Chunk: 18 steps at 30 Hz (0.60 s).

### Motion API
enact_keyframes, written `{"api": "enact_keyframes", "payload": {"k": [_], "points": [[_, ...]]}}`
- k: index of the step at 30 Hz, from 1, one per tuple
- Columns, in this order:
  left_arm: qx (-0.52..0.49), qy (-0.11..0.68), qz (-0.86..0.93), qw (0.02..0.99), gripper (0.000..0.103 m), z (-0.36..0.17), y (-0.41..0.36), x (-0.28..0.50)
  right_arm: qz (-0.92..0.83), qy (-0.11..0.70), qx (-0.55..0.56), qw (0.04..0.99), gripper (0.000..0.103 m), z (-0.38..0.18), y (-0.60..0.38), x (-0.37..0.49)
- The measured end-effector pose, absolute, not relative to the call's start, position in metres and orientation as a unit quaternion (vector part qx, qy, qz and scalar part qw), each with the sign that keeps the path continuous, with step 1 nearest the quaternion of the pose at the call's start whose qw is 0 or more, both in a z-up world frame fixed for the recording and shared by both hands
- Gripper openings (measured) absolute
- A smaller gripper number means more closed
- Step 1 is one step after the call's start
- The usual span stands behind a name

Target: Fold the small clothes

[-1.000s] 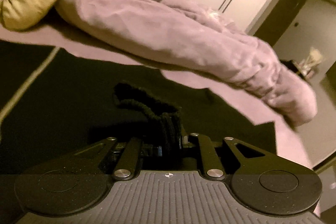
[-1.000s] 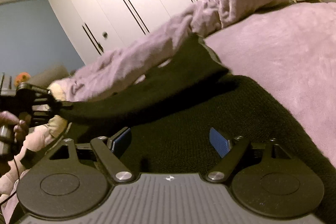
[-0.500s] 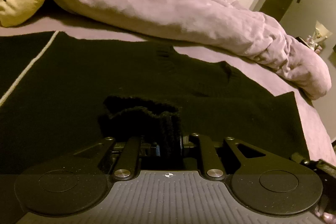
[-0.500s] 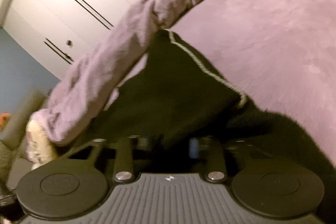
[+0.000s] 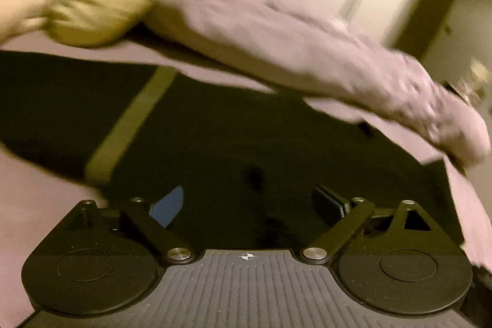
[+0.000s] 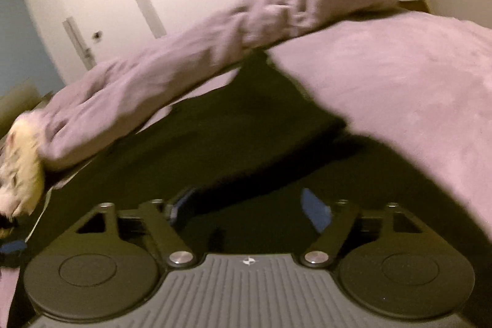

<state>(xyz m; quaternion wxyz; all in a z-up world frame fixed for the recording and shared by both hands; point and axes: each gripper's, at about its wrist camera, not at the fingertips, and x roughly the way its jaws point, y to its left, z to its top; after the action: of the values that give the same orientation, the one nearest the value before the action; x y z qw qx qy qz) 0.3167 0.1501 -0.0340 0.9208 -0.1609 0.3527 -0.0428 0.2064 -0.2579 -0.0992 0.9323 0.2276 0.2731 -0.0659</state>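
Both tongs, left (image 5: 250,205) and right (image 6: 250,209), just opened, seemingly releasing black garment (image 5: 246,137).

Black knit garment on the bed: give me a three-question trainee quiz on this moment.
1. True or false: the left gripper is clamped on the black knit garment.
2. What lies behind the garment? A) rolled purple duvet B) laundry basket C) open suitcase
3. Fill in: the right gripper jaws stand ____.

Key: 1 false, both grippers have just opened, nothing pinched. 2 A. 3 open.
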Motion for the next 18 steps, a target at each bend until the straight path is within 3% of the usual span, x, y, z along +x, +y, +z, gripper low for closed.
{"api": "enact_keyframes", "payload": {"k": [2, 10, 18], "points": [[-0.174, 0.343, 0.009, 0.923, 0.096, -0.032, 0.192, 0.307, -0.050, 0.273, 0.206, 0.938, 0.099, -0.102, -0.234, 0.201], [-0.293, 0.302, 0.151, 0.895, 0.096, -0.049, 0.357, 0.306, -0.066, 0.266, 0.159, 0.949, 0.099, -0.113, -0.205, 0.202], [-0.454, 0.246, 0.161, 0.841, 0.089, -0.088, 0.450, 0.328, -0.072, 0.261, 0.141, 0.952, 0.099, -0.122, -0.199, 0.211]]}}
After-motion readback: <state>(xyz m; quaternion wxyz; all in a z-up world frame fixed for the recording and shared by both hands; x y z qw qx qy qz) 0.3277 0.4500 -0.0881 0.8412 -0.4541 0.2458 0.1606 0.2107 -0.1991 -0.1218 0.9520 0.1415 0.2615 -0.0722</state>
